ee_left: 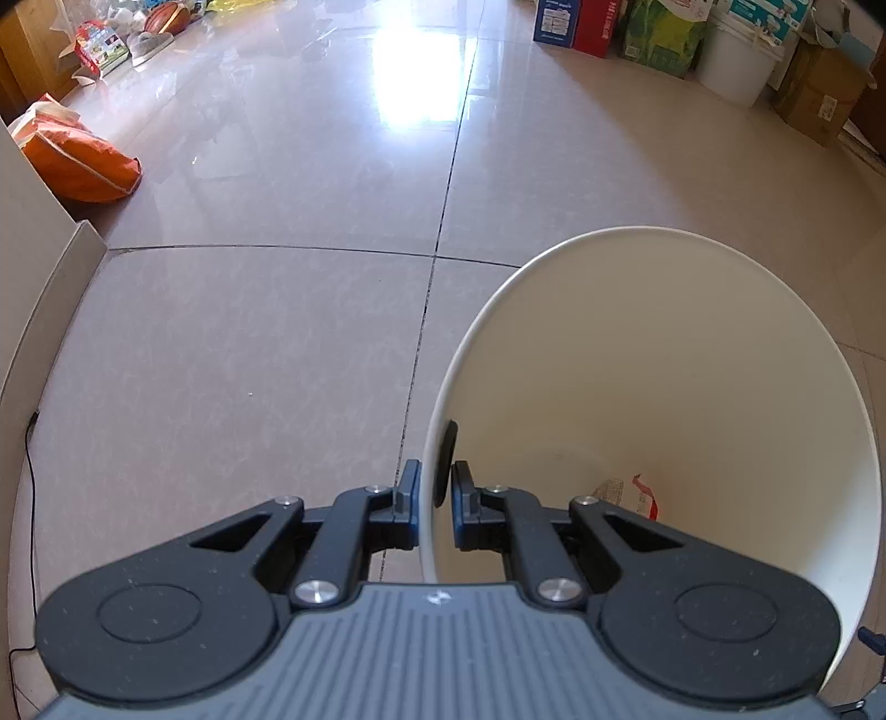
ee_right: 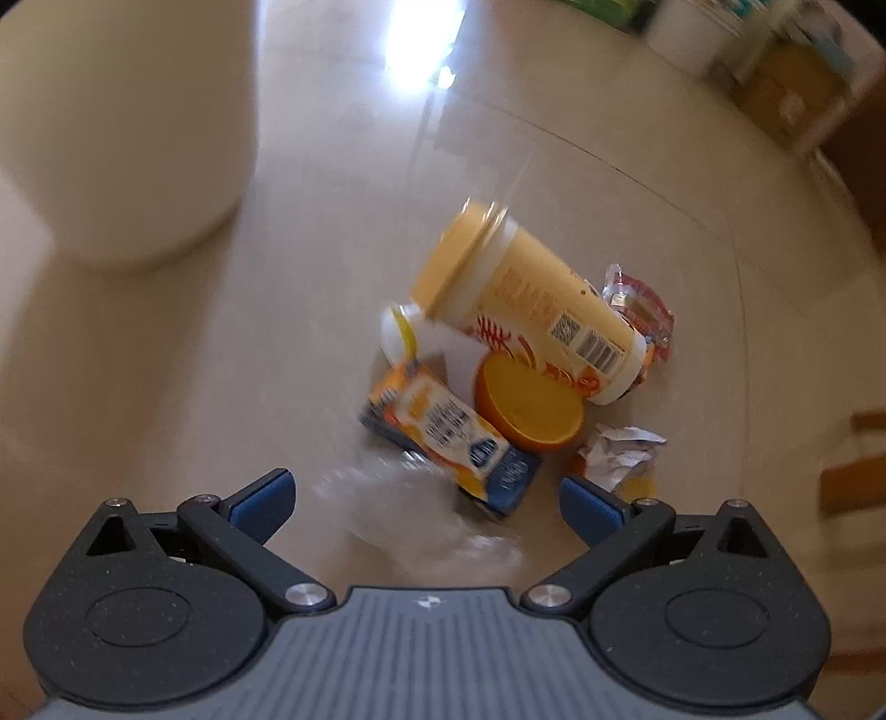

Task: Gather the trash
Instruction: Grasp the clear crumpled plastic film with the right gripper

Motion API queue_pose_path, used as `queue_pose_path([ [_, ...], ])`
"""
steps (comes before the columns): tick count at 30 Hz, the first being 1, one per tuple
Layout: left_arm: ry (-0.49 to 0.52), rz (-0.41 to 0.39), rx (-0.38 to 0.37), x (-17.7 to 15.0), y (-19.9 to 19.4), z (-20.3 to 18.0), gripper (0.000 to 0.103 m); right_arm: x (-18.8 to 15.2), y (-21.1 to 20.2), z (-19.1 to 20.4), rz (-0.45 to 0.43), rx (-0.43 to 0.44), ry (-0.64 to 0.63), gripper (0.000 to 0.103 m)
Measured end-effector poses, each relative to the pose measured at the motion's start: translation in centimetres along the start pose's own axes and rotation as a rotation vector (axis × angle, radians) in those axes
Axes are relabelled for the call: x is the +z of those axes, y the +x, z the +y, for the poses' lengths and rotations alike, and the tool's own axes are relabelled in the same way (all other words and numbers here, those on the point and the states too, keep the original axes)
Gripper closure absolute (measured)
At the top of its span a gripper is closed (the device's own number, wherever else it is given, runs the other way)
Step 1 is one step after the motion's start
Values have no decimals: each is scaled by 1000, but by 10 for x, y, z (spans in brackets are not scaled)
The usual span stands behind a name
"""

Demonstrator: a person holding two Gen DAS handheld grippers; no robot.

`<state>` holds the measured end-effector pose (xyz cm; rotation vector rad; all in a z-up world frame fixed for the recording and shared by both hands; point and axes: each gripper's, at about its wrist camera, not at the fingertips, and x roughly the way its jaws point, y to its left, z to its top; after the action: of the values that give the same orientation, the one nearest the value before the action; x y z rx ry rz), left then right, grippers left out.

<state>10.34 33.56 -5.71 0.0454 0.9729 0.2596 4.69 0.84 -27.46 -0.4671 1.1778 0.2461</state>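
My left gripper (ee_left: 434, 490) is shut on the rim of a white bucket (ee_left: 692, 310), one finger outside the wall and one inside. A red-and-white scrap (ee_left: 645, 495) lies at the bucket's bottom. In the right wrist view my right gripper (ee_right: 423, 498) is open above a heap of trash on the floor. The heap holds a yellow cup (ee_right: 531, 299) on its side, an orange lid (ee_right: 526, 407), an orange-and-blue carton (ee_right: 448, 437), a small white bottle (ee_right: 401, 332), a crumpled paper (ee_right: 617, 451), a shiny wrapper (ee_right: 642, 304) and clear plastic (ee_right: 421, 498) between the fingers. The bucket (ee_right: 122, 127) shows blurred at upper left.
An orange bag (ee_left: 77, 158) and a white board (ee_left: 39, 310) stand at the left. Boxes, a basketball (ee_left: 166, 16) and a white pail (ee_left: 739, 55) line the far wall. A black cable (ee_left: 27, 498) runs along the left floor edge.
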Motion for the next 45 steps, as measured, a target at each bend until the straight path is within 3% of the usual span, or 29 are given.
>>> queue_pose_path([
  [5,-9,3,-2,0,1,3,95,-13,31,9,51,15,-100,0],
  [10,-16,6,-1,2,1,5,95,-20,68,11,115,15,-96,0],
  [15,-14,5,-2,2,1,4,95,-24,93,1,192,50,-3,0],
  [18,-17,5,-2,1,1,5,95,-26,97,-5,249,139,91,0],
  [20,-20,6,-3,1,2,5,95,-27,93,-4,241,172,109,0],
  [23,-17,5,-4,1,2,6,95,-27,93,-3,224,145,103,1],
  [32,-28,9,-7,2,3,8,95,-28,102,-1,245,115,61,22],
  [34,-27,7,-7,2,2,8,95,-31,106,-6,254,118,72,33],
  [37,-28,8,-7,1,2,9,95,-34,106,-9,260,129,92,40],
  [45,-32,9,-7,1,3,9,95,-20,73,-23,237,153,150,46],
])
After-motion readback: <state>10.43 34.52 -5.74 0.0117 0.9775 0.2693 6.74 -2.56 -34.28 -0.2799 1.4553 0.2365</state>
